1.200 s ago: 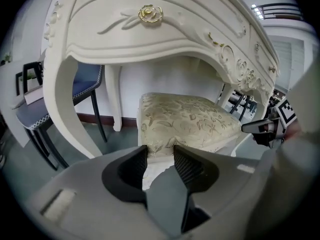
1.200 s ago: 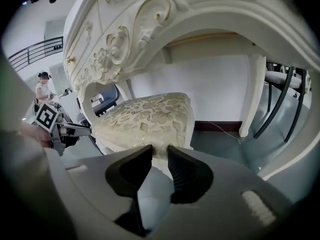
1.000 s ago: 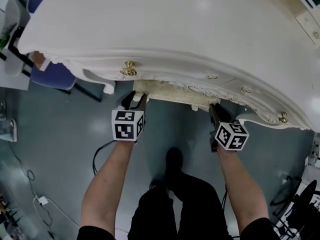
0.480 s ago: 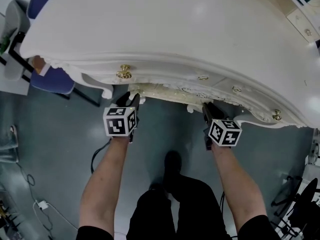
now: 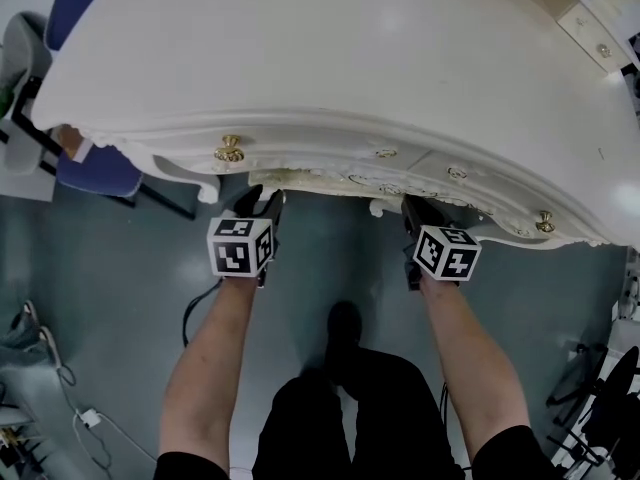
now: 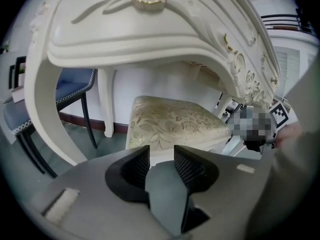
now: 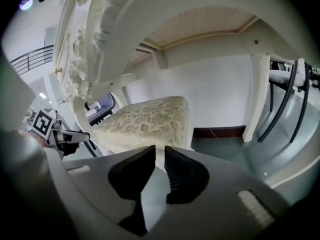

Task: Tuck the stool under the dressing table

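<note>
The stool sits right in front of both hand-held grippers, already under the dressing table. The left hand-held gripper has its jaws partly apart. The right hand-held gripper is closing to a thin gap. The stool's pale edge shows just past each gap, but neither seems to pinch it. I think the stool is fairly light, with a hard frame, so it should slide on the smooth floor. The flowery seat looks soft, so push the hard edge below it, near each end.
</note>
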The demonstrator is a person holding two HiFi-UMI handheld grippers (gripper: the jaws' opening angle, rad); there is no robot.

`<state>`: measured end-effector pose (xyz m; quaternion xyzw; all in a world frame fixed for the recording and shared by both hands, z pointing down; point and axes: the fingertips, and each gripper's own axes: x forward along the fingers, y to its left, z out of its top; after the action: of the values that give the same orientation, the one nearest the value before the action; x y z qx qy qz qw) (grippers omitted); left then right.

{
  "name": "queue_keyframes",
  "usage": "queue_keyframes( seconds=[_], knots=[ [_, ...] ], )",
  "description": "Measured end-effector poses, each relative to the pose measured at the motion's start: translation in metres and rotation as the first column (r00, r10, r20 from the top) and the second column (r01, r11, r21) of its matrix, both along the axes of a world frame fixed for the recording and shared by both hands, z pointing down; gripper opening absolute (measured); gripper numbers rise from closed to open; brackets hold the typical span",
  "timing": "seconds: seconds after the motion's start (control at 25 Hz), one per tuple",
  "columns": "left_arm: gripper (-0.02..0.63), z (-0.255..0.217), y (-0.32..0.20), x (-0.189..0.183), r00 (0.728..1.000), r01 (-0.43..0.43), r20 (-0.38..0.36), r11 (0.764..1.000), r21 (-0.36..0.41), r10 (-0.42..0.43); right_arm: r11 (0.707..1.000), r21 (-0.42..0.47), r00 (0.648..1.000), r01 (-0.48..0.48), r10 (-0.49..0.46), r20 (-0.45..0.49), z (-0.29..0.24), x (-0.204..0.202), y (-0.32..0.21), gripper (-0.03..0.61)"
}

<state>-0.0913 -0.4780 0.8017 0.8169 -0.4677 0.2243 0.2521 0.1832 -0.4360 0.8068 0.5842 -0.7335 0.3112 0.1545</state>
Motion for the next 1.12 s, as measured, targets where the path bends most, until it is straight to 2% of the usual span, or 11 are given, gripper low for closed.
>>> queue_keyframes(
  seconds=[0.04, 0.16, 0.32, 0.4, 0.48, 0.8, 0.92, 1.12],
  knots=[
    [0.163, -0.003, 0.008, -0.001, 1.0, 0.005, -0.006, 1.0, -0.01, -0.005, 1.0, -0.013, 1.0, -0.007, 0.007, 0.013, -0.003, 0.0, 0.01, 0.043],
    [0.141, -0.024, 0.042, -0.005, 1.0, 0.005, -0.014, 0.999, -0.032, -0.005, 0.999, -0.043, 0.999, -0.012, 0.014, 0.052, -0.023, -0.008, 0.056, 0.018],
    [0.125, -0.081, 0.093, -0.004, 0.999, -0.02, -0.029, 1.0, -0.003, 0.02, 0.999, -0.035, 0.998, 0.026, -0.023, 0.058, -0.083, -0.02, 0.115, 0.003],
    [0.086, -0.118, 0.119, -0.001, 0.998, -0.054, -0.044, 0.998, 0.019, 0.054, 0.998, -0.023, 0.997, 0.059, -0.058, 0.049, -0.121, -0.029, 0.139, 0.003],
    [0.041, -0.159, 0.143, 0.005, 0.991, -0.102, -0.078, 0.994, 0.042, 0.105, 0.995, 0.0, 0.995, 0.097, -0.097, 0.034, -0.161, -0.038, 0.157, 0.003],
    [0.017, -0.304, 0.218, 0.03, 0.947, -0.259, -0.17, 0.961, 0.099, 0.273, 0.98, 0.141, 0.989, 0.142, -0.147, 0.029, -0.302, -0.063, 0.199, 0.002],
    [0.017, -0.353, 0.234, 0.029, 0.943, -0.265, -0.167, 0.954, 0.141, 0.286, 0.97, 0.188, 0.986, 0.157, -0.165, 0.029, -0.346, -0.071, 0.212, 0.002],
    [0.017, -0.422, 0.255, 0.019, 0.952, -0.222, -0.161, 0.948, 0.229, 0.262, 0.948, 0.261, 0.981, 0.183, -0.193, 0.016, -0.41, -0.08, 0.241, 0.002]
  ],
)
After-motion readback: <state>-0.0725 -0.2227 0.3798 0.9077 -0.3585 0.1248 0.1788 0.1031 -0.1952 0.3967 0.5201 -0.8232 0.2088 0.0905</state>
